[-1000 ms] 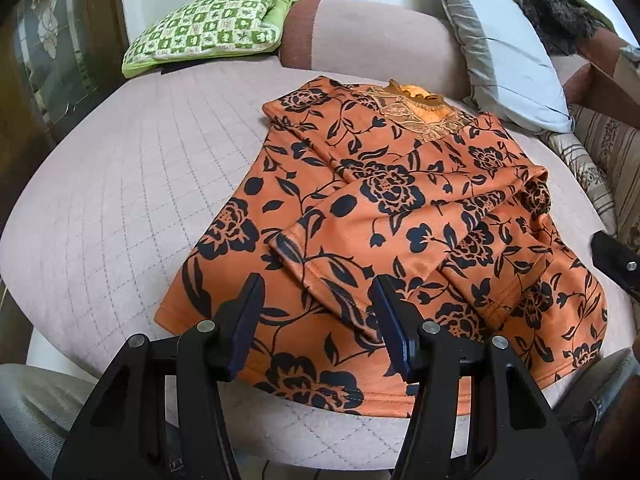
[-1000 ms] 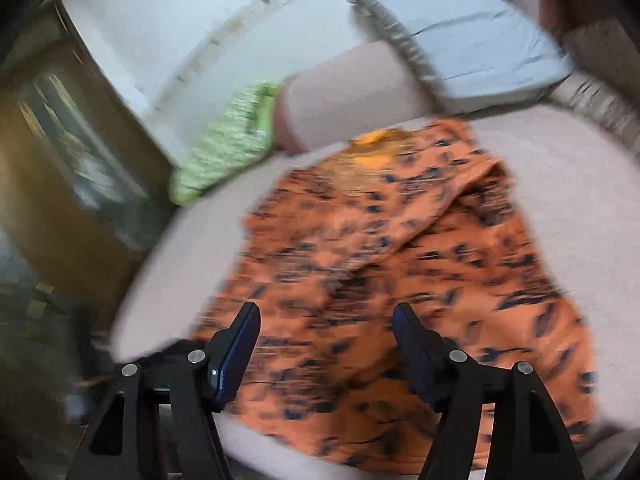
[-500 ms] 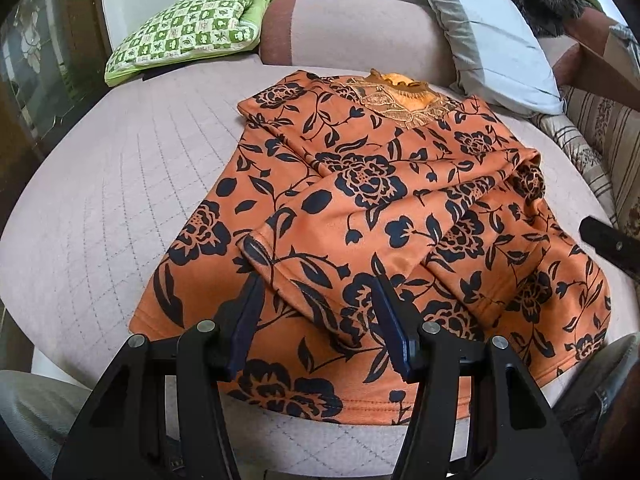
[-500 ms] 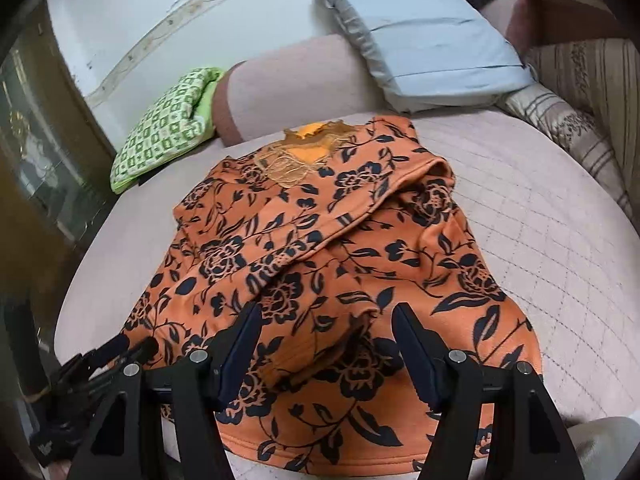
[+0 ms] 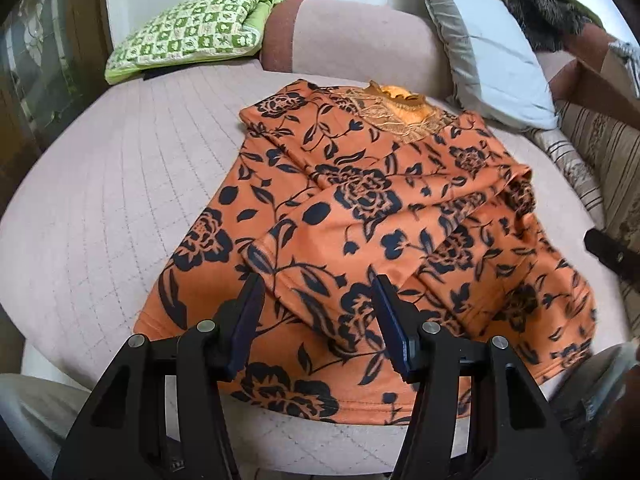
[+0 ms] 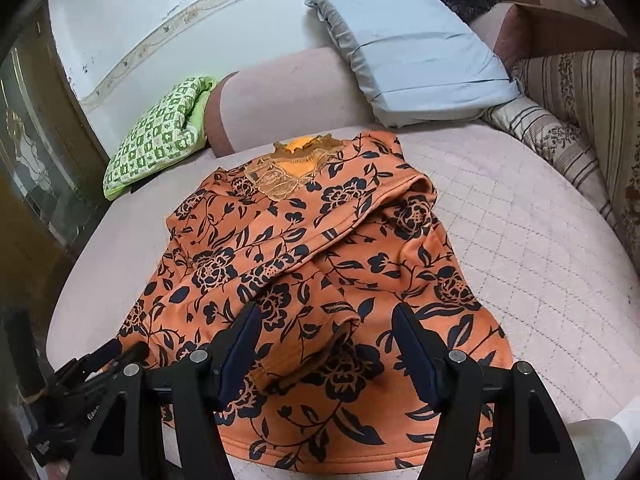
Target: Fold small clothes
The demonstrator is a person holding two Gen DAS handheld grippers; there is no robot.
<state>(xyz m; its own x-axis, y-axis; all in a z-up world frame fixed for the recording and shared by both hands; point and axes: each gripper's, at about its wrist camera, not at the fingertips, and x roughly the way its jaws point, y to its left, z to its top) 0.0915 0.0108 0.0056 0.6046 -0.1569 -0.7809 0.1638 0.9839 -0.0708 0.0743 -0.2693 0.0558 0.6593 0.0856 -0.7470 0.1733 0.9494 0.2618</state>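
An orange top with a black flower print (image 5: 360,208) lies on a round pink quilted cushion (image 5: 100,200), neckline at the far side, both sleeves folded across its front. My left gripper (image 5: 318,320) is open and empty just above the hem at the near left. My right gripper (image 6: 326,344) is open and empty above a folded sleeve end (image 6: 312,344) near the hem of the top (image 6: 320,260). The left gripper also shows at the lower left of the right wrist view (image 6: 92,364).
A green checked pillow (image 5: 188,28) and a pink bolster (image 5: 352,36) lie at the back. A grey pillow (image 6: 408,60) leans at the back right, a striped cushion (image 6: 560,140) beside it. A dark cabinet (image 6: 36,168) stands on the left. The person's knees show below the cushion edge.
Both grippers moved in closer to the near hem of the top and stayed open. The right wrist view swung from blurred motion to a steady view over the sleeve end.
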